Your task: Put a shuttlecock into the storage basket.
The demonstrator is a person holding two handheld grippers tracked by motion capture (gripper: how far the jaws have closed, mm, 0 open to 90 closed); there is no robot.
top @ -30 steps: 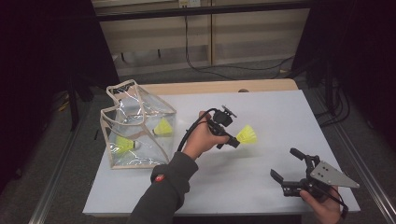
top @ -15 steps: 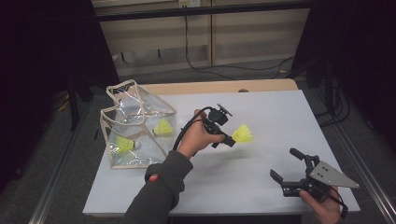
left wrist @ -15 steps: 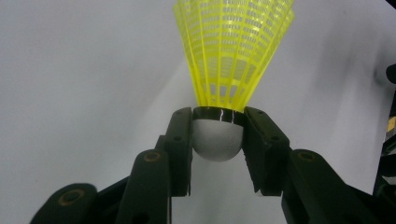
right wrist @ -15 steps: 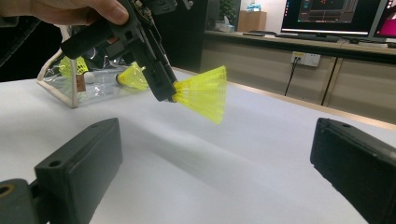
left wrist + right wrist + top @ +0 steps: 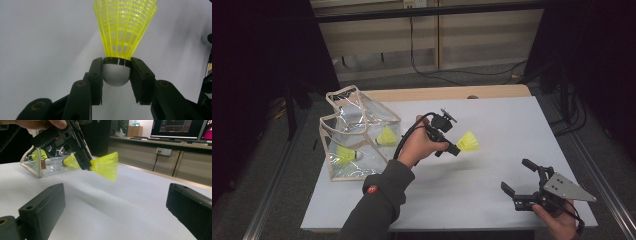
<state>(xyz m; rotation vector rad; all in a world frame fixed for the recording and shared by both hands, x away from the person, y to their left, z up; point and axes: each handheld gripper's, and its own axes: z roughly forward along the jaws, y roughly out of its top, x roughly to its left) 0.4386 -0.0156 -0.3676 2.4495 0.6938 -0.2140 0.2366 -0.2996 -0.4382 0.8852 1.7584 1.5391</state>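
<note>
— How many shuttlecocks do you count?

— Three, all yellow. One shuttlecock (image 5: 468, 142) is pinched in the left gripper (image 5: 454, 148), held up in the air above the middle of the white table (image 5: 492, 200). In the left gripper view the two black jaws press on either side of its white cork head, just under the black band, and the yellow skirt points away from the hand.

— And the other two?

— Both lie inside the clear bag (image 5: 357, 137) at the left side of the table: one shuttlecock in the bag (image 5: 387, 136) toward its right wall, another (image 5: 346, 155) nearer the front left corner.

— How many bags?

— One, see-through plastic with pale trim, standing with its mouth up.

— The other gripper?

— The right gripper (image 5: 521, 182) sits low at the near right corner of the table, well apart from the shuttlecock, with its jaws spread wide and nothing between them.

— Any writing or labels?

— On the sleeve (image 5: 379, 200) of the left arm there is a small round red badge (image 5: 371, 189), too small to read. Screens in the right gripper view carry figures that I cannot make out.
</note>
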